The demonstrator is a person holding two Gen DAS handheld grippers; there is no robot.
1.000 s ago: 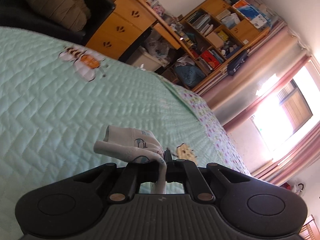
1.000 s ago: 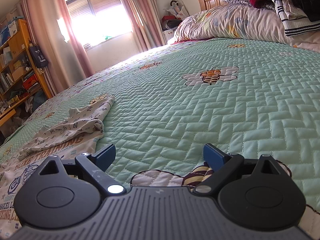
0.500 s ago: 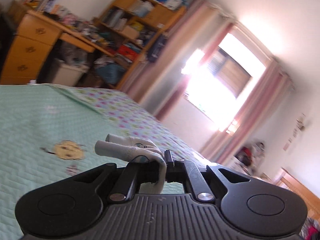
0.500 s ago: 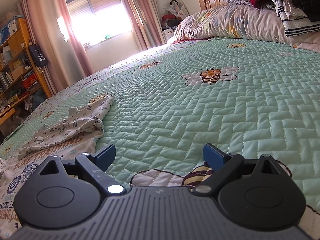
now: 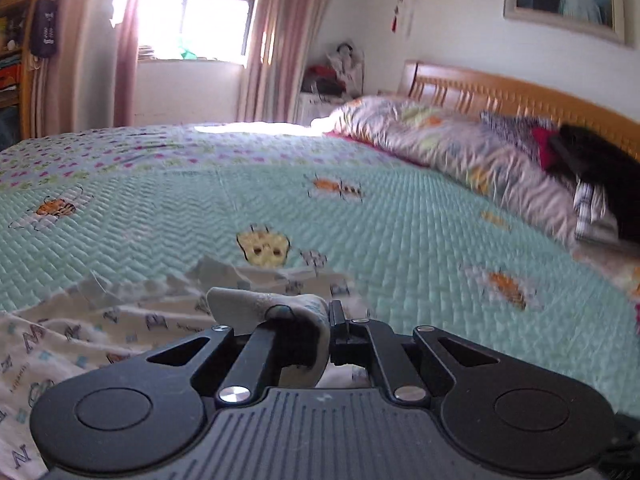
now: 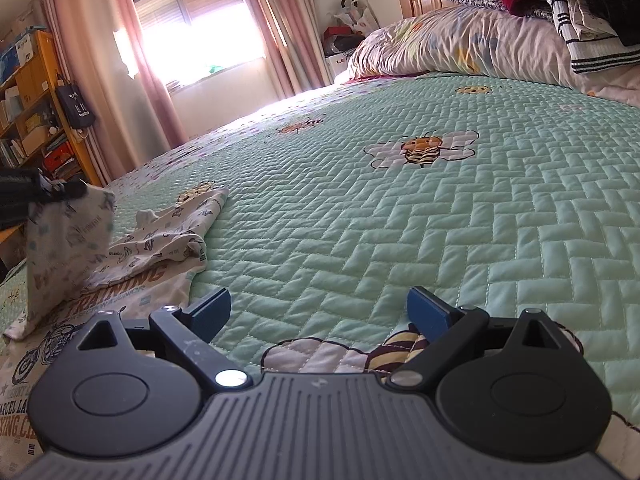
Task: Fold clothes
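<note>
White printed garment [image 5: 120,312]: one; grippers: two.

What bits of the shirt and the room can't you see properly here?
- Left wrist view: the printed shirt runs under the left gripper body and off the left edge.
- Same view: the clothes pile is blurred.
- Right wrist view: shirt lettering is cut off at left.

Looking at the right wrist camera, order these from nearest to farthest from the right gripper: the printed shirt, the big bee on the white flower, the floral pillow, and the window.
Measured from the right gripper, whose jaws stand open:
1. Printed shirt, just left of it on the bedspread.
2. Bee on the white flower, ahead, slightly right.
3. Floral pillow, at the headboard, upper right.
4. Window, far wall, upper left.
</note>
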